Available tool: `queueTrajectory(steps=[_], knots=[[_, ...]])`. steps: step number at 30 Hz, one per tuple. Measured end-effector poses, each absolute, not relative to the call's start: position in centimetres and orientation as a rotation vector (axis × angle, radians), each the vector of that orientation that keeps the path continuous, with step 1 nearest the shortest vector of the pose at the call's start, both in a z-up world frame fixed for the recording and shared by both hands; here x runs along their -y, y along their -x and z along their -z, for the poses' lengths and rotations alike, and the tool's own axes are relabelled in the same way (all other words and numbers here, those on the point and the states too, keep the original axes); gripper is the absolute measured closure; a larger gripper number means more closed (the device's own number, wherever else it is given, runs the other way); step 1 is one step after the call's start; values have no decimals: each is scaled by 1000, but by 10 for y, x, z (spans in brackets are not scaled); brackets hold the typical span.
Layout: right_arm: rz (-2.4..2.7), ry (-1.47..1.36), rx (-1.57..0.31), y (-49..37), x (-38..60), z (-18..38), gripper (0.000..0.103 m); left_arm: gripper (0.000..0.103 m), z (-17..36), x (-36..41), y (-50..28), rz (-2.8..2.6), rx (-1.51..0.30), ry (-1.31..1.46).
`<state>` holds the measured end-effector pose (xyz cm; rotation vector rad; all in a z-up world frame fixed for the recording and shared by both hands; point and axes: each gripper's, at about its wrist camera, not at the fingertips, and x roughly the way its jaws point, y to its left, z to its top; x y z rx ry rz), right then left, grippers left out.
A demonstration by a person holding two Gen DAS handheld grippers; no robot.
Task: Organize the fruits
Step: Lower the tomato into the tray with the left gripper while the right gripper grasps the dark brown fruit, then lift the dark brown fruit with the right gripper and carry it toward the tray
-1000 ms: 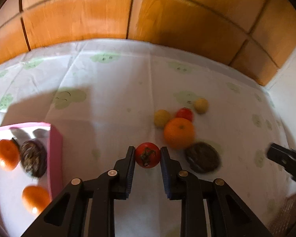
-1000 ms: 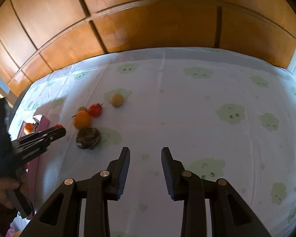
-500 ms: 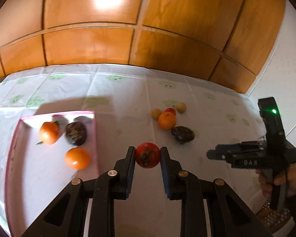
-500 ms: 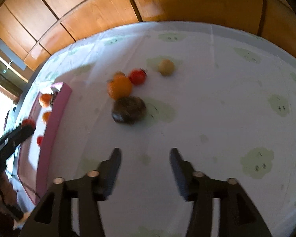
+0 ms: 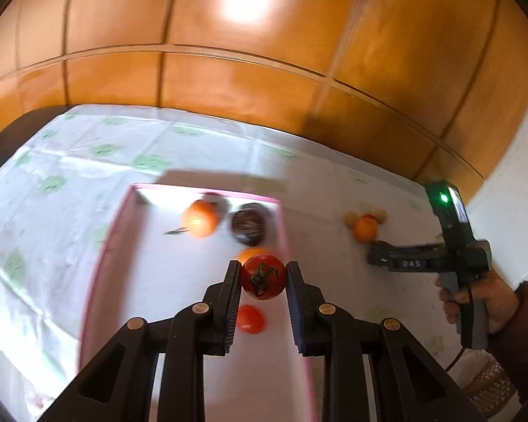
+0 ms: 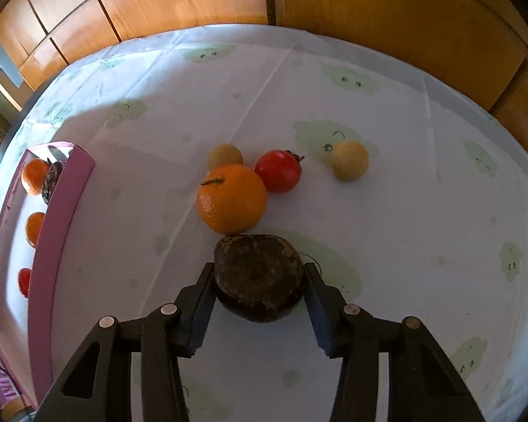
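Your left tongs (image 5: 263,277) are clamped on a round red tomato (image 5: 263,276), held over the pink-walled white tray (image 5: 98,263). Your right tongs (image 6: 260,281) stand apart around a dark brown wrinkled fruit (image 6: 258,276) lying on the white cloth-covered desk (image 6: 404,211), just beside a round orange (image 6: 231,198).

A white tablecloth printed with pale green smiling cloud shapes (image 6: 387,211) covers the table, creased by fold lines. Behind it rises a wall of glossy orange-brown wooden panels (image 5: 228,81), with a white wall (image 5: 524,183) adjoining at the right.
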<state>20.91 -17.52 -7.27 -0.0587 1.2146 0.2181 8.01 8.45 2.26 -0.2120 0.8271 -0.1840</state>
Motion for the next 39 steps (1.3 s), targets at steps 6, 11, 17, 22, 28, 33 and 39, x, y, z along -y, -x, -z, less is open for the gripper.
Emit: queueTrajectory(steps=[6,11,17,22,28,33,39], knots=[[-255,108,-1216,-170,169,74,54,78,-10,-126,-77,75,-841,223],[-300,116,-1205,-138,165,75,54,78,3,-135,-87,50,-881,225],[-294,73,-1171,-129,167,78,54,78,13,-124,-115,52,-908,206],[-297,90,-1144,-119,168,76,54,78,25,-118,-146,47,-952,210],[-297,87,-1129,-115,170,77,54,77,41,-116,-168,24,-1005,203],[-295,86,-1114,-113,170,77,54,75,41,-113,-162,16,-990,200],[-287,84,-1100,-111,170,76,54,68,22,-115,-131,-80,-916,189]])
